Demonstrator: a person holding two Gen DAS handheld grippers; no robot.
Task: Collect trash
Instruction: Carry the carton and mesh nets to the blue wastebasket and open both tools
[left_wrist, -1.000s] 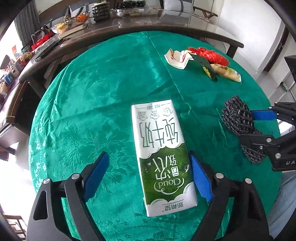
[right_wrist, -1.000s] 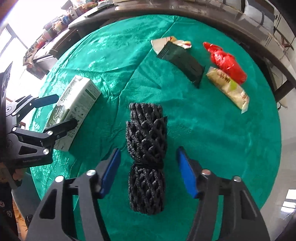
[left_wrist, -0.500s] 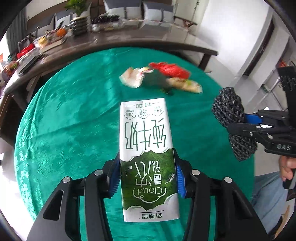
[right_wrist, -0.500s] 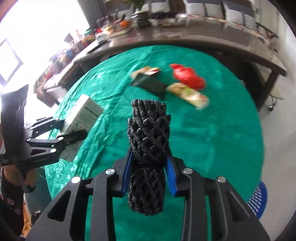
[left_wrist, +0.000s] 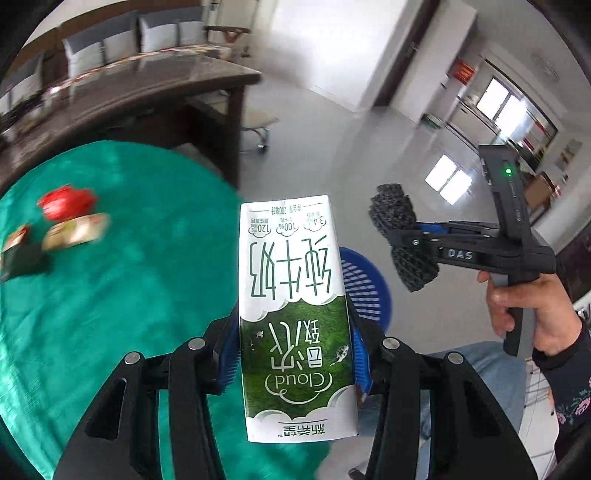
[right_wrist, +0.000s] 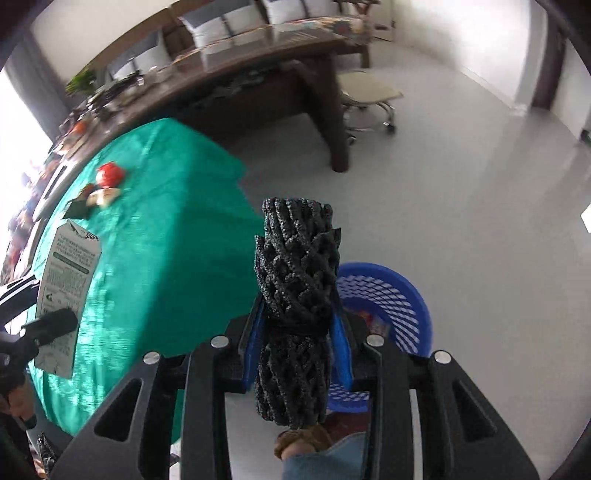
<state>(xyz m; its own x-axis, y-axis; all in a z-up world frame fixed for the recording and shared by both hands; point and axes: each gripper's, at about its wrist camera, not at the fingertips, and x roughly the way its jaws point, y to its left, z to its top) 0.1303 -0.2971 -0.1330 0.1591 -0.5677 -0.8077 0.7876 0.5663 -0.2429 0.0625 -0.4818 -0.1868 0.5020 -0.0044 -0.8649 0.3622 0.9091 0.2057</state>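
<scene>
My left gripper (left_wrist: 293, 354) is shut on a green and white milk carton (left_wrist: 293, 314), held in the air past the edge of the green table (left_wrist: 110, 295). My right gripper (right_wrist: 295, 332) is shut on a black foam net roll (right_wrist: 295, 295), tied at its middle. A blue mesh basket (right_wrist: 384, 295) stands on the floor just behind and below the roll; in the left wrist view the basket (left_wrist: 364, 284) shows behind the carton. The right gripper with its roll (left_wrist: 402, 240) hangs to the right of the carton. The carton (right_wrist: 68, 291) also shows at the far left of the right wrist view.
A red wrapper (left_wrist: 66, 203), a yellowish packet (left_wrist: 75, 232) and a dark packet (left_wrist: 22, 258) lie on the green cloth. A long dark wooden desk (right_wrist: 258, 74) and a wheeled stool (right_wrist: 369, 96) stand behind. A person's leg and sandalled foot (right_wrist: 303, 439) are below the grippers.
Both grippers closed on their items, the left on the carton and the right on the net roll, lifted them off the table and swung them to the right, out over the floor by the blue basket.
</scene>
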